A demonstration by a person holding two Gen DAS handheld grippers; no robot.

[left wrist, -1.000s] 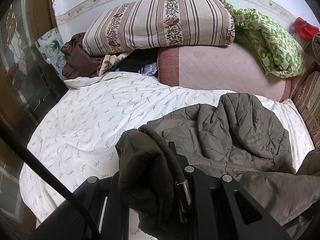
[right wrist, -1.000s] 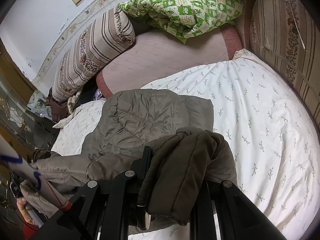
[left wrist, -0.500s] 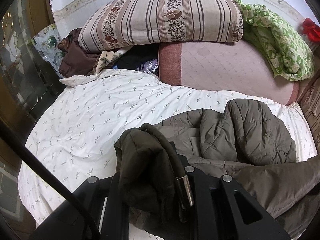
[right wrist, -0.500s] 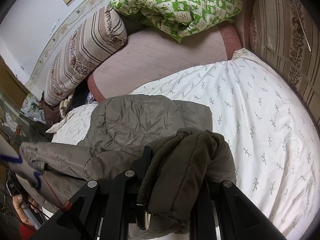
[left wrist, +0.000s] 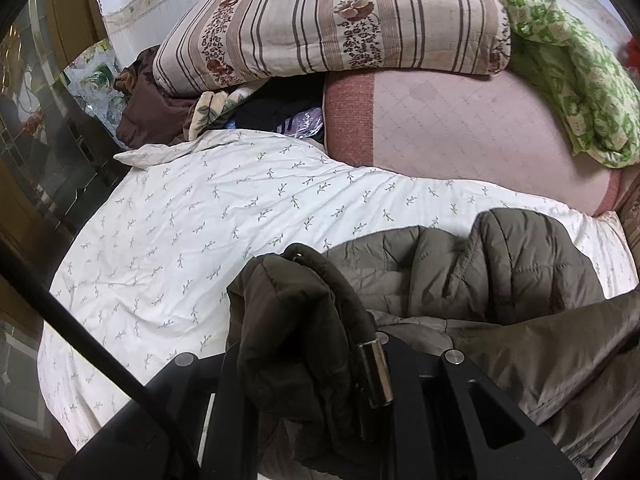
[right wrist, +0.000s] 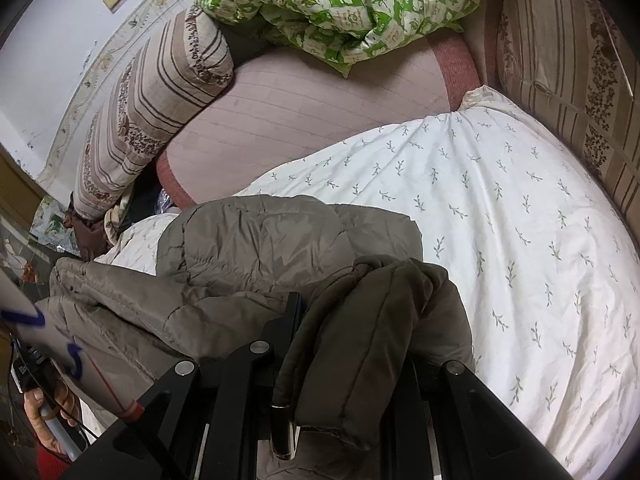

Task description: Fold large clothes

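The olive-brown quilted padded jacket (left wrist: 500,276) lies on the white sheet printed with small grey sprigs (left wrist: 208,232), its body spread between the two grippers. The left gripper (left wrist: 320,360) has its jaws narrowed onto a bunched dark fold of the jacket, beside a cord ending in a metal tip (left wrist: 376,372). The right gripper (right wrist: 352,344) likewise has its jaws clamped on a gathered fold of the jacket (right wrist: 280,248). Beyond the sheet sit a pink quilted mattress pad (left wrist: 472,128), a striped floral bolster pillow (left wrist: 332,24) and a green-and-white patterned quilt (right wrist: 352,4). A hand (right wrist: 44,416) shows at the right view's lower left.
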